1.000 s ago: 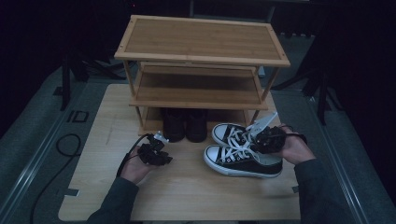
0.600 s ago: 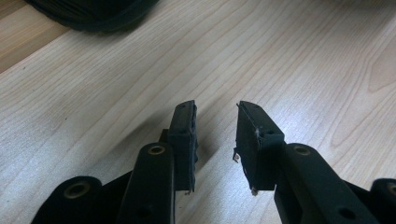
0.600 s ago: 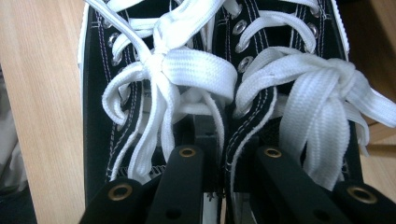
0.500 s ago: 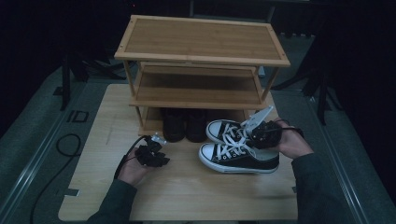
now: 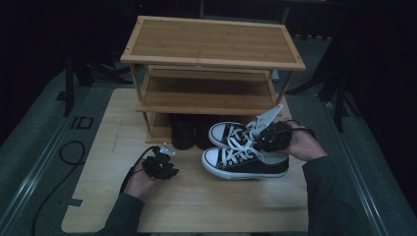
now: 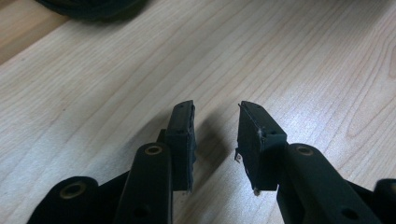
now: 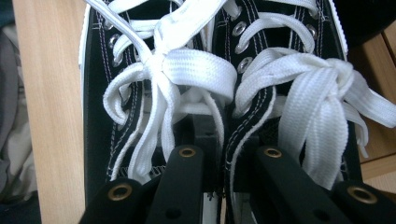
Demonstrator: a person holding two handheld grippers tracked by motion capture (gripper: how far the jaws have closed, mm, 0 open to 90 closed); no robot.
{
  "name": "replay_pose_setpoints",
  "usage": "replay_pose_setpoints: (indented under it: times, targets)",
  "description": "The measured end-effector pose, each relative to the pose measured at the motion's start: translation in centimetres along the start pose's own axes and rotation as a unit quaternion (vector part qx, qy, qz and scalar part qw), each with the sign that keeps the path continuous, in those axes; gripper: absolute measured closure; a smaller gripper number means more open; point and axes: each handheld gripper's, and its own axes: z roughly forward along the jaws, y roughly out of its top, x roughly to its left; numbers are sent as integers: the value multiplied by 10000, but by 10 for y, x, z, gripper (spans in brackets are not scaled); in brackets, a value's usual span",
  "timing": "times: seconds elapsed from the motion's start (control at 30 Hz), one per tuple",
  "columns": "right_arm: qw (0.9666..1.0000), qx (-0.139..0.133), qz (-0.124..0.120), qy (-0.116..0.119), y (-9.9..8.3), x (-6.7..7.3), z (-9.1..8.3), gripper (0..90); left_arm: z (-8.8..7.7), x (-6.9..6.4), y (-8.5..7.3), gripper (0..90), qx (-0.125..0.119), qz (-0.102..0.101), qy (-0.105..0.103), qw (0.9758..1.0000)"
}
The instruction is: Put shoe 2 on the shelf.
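A pair of black low sneakers with white laces and soles hangs just above the table; the near sneaker (image 5: 243, 166) and the far sneaker (image 5: 227, 132) lie side by side, toes to the left. My right gripper (image 5: 264, 139) is shut on their two inner collars, pinched together between its jaws in the right gripper view (image 7: 223, 133), where the laces (image 7: 196, 70) spread above the jaws. My left gripper (image 5: 164, 149) rests low over the table at the left. Its jaws (image 6: 215, 114) have just been opening and stand apart with only bare wood between them.
A three-tier bamboo shoe rack (image 5: 211, 44) stands at the back of the wooden table (image 5: 196, 206). A dark pair of shoes (image 5: 184, 130) sits on its lowest shelf, just behind the sneakers. Black cable (image 5: 69, 152) lies on the floor at the left.
The right gripper has carried the sneaker pair up and a little to the left, toward the rack's bottom shelf. The left hand has stayed where it was.
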Motion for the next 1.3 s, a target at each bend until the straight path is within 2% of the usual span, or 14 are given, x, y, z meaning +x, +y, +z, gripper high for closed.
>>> replay_pose_setpoints:
  times: [0.1, 0.4, 0.8, 1.1, 1.3]
  targets:
    - [10000, 2, -25, 21, 4, -1, -1, 854, -2, 1, -2, 666, -69, -54, 1, 10000]
    - [9998, 72, -165, 51, 9, 0, -8, 854, -4, 2, -3, 664, -81, -72, 0, 9999]
    - [9994, -92, -345, 42, 26, 1, -23, 854, -4, 3, -4, 663, -105, -137, -44, 9998]
    - [9979, -465, -409, 191, 42, -2, -35, 854, -5, 3, -5, 663, -121, -151, -89, 9998]
    - [9970, -575, -487, 199, 58, -3, -42, 852, -3, 3, -6, 663, -103, -174, -105, 9997]
